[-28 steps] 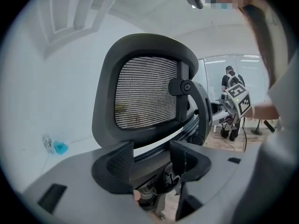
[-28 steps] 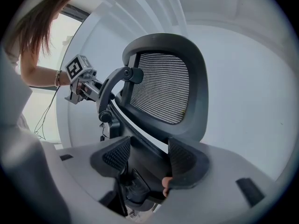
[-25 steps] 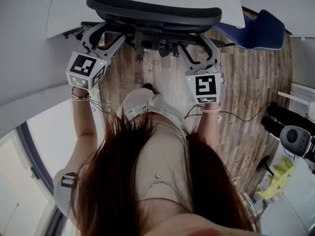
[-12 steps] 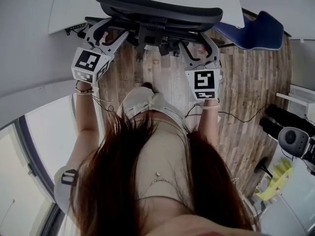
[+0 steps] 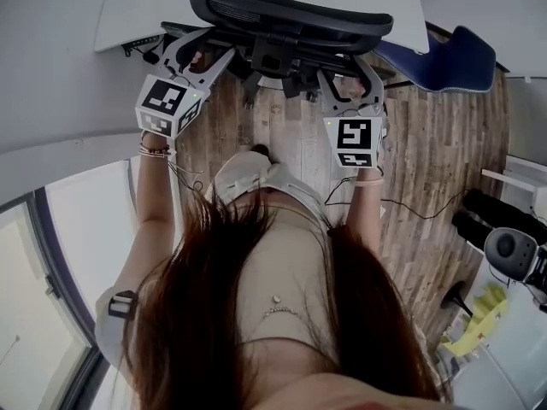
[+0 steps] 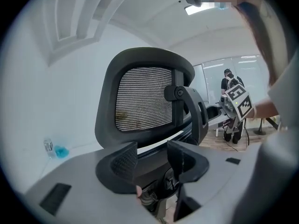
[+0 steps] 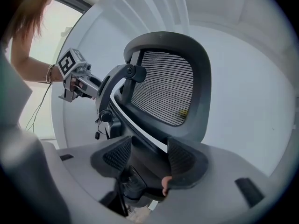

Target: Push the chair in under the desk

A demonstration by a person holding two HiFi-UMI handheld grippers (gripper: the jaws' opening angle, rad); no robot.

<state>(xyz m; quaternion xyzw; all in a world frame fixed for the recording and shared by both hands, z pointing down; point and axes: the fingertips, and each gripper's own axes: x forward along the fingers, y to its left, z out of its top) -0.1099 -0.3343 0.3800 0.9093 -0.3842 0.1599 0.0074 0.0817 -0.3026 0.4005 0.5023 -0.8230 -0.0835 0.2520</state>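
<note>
over the last second the chair (image 5: 286,15) slides further up the head view. its backrest now overlaps the edge of the white desk (image 5: 141,7), so the push seems to be working and little travel looks left. the left gripper (image 5: 195,55) has just been narrowing its jaws, yet they stand apart astride the chair's lower back frame, with no clear pinch. the right gripper (image 5: 349,84) likewise has its jaws spread astride the frame on the other side.

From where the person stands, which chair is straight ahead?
The black mesh-backed office chair, centred at the white desk's edge. The blue chair sits off right, by the desk's corner.
</note>
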